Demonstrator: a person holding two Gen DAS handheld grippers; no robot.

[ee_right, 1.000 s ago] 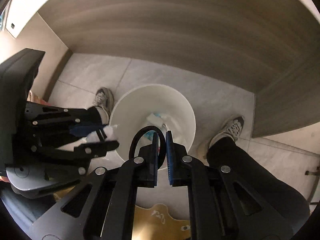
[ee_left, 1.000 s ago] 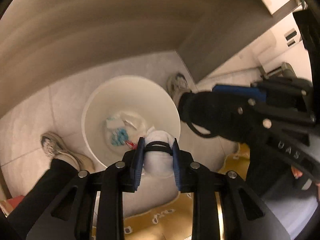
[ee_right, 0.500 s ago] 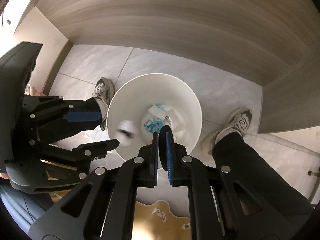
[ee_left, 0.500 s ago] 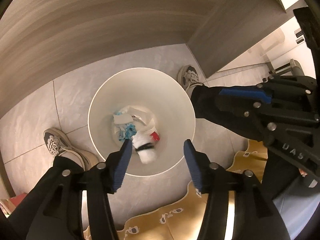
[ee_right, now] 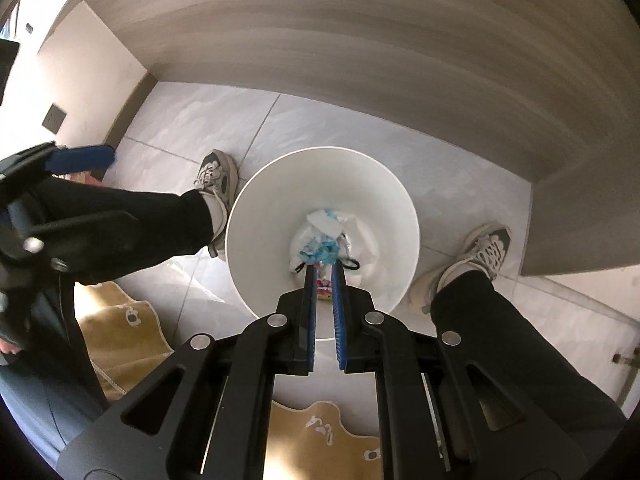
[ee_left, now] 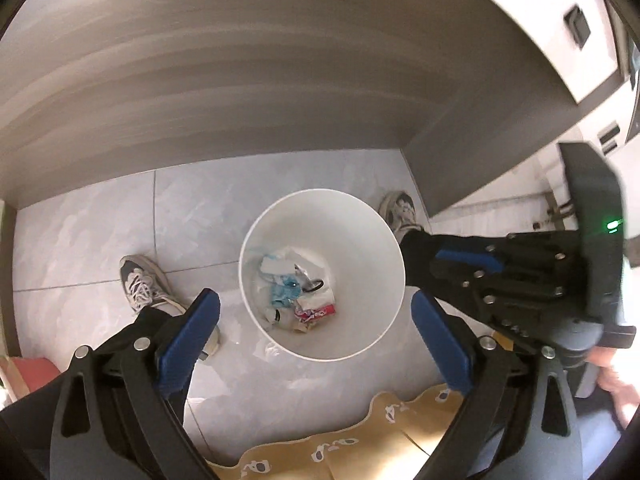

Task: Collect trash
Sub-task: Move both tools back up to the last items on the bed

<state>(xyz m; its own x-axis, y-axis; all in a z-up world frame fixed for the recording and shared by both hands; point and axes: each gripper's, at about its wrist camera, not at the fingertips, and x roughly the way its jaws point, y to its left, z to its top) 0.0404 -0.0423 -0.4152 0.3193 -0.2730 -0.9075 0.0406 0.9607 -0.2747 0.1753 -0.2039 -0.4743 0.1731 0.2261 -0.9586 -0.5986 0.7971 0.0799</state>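
A white round trash bin (ee_left: 320, 216) stands on the tiled floor, seen from above in both views (ee_right: 256, 216). Inside lie white tissues, blue crumpled bits (ee_left: 282, 290), a red wrapper (ee_left: 316, 312) and a black loop (ee_left: 314, 286). My left gripper (ee_left: 316, 312) is wide open and empty above the bin. My right gripper (ee_right: 324, 272) hangs over the bin with its jaws slightly parted and nothing between them. The trash heap shows beyond its fingertips (ee_right: 320, 240).
The person's sneakers stand on either side of the bin (ee_left: 140, 284) (ee_left: 400, 212). A yellow mat (ee_left: 360, 432) lies on the floor near the bin. A wood-grain cabinet front (ee_left: 240, 80) rises behind the bin.
My left gripper opened and let go of the white wad with the black band, which fell into the bin. My right gripper dropped its black loop and its jaws parted slightly. Both rose.
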